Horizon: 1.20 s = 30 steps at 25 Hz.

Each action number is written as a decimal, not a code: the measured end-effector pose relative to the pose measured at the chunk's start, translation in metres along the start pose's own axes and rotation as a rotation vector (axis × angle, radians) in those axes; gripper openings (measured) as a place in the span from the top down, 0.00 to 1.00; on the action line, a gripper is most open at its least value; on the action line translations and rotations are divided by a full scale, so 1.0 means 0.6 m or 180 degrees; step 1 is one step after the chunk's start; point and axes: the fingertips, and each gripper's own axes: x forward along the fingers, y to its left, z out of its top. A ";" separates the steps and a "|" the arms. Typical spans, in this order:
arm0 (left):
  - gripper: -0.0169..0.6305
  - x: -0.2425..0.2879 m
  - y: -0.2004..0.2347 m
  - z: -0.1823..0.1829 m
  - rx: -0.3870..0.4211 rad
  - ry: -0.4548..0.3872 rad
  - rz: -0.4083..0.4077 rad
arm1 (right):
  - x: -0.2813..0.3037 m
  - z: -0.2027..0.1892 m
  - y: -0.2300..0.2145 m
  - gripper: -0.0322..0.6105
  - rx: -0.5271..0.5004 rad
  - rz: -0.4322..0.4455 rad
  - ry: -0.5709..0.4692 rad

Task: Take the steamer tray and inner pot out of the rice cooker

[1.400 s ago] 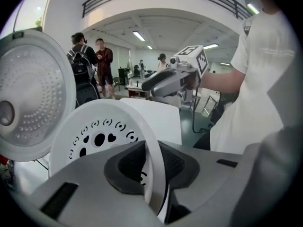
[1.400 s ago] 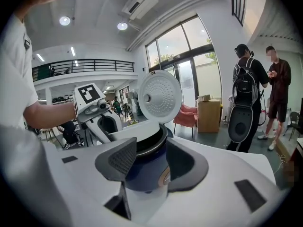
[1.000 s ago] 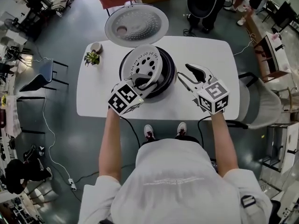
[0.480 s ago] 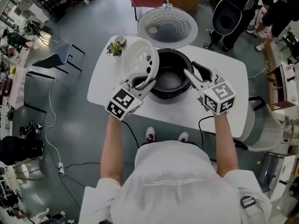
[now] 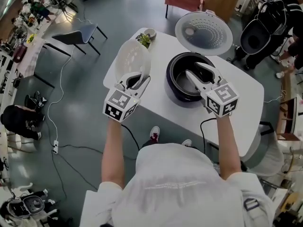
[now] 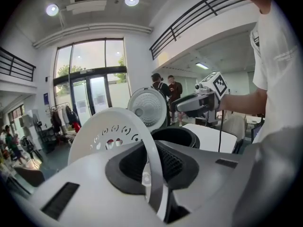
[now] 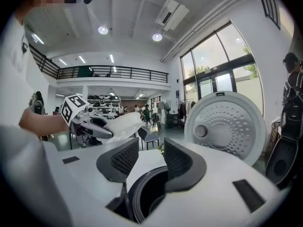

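Table (image 5: 236, 115): white; the cooker stands on it.
Rice cooker (image 5: 171, 86): dark round body, open at the top.
Lid (image 5: 203, 33): swung back at 1 o'clock of the cooker body, with its perforated inner face toward the head camera.
Inner pot (image 5: 183, 79): seated inside the cooker, not lifted. In the right gripper view it is the dark well (image 7: 144, 195) below the jaws.
Steamer tray (image 5: 132, 60): out of the cooker, in the air at 9 o'clock of it, over the table's left edge. It is tilted nearly on edge, and its perforated face (image 6: 102, 131) fills the left gripper view.
Left gripper (image 5: 136, 78): jaws clamped on the tray's near rim, with the thin white rim running between the pads (image 6: 165, 162).
Right gripper (image 5: 196, 71): jaws wide apart, having just closed in a little, with nothing pinched between them. It hangs over the 3 o'clock side of the cooker's opening; contact with the rim cannot be told.
Plant (image 5: 144, 38): small pot at 10 o'clock of the cooker, near the table's far corner.
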 end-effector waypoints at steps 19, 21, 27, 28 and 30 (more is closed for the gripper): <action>0.87 -0.033 0.095 -0.279 -0.0398 0.0984 -0.0146 | 0.241 -0.106 0.150 0.67 0.0354 0.0592 0.0572; 0.87 -0.014 0.110 -0.304 -0.0370 0.1090 -0.0241 | 0.262 -0.118 0.151 0.67 0.0400 0.0570 0.0627; 0.87 0.038 0.177 -0.393 -0.0163 0.1354 -0.0650 | 0.340 -0.156 0.160 0.67 0.0623 0.0323 0.0790; 0.86 0.050 0.187 -0.403 -0.0157 0.1361 -0.0720 | 0.351 -0.165 0.157 0.67 0.0656 0.0275 0.0816; 0.86 0.071 0.204 -0.418 -0.0138 0.1359 -0.0843 | 0.369 -0.182 0.153 0.67 0.0707 0.0186 0.0876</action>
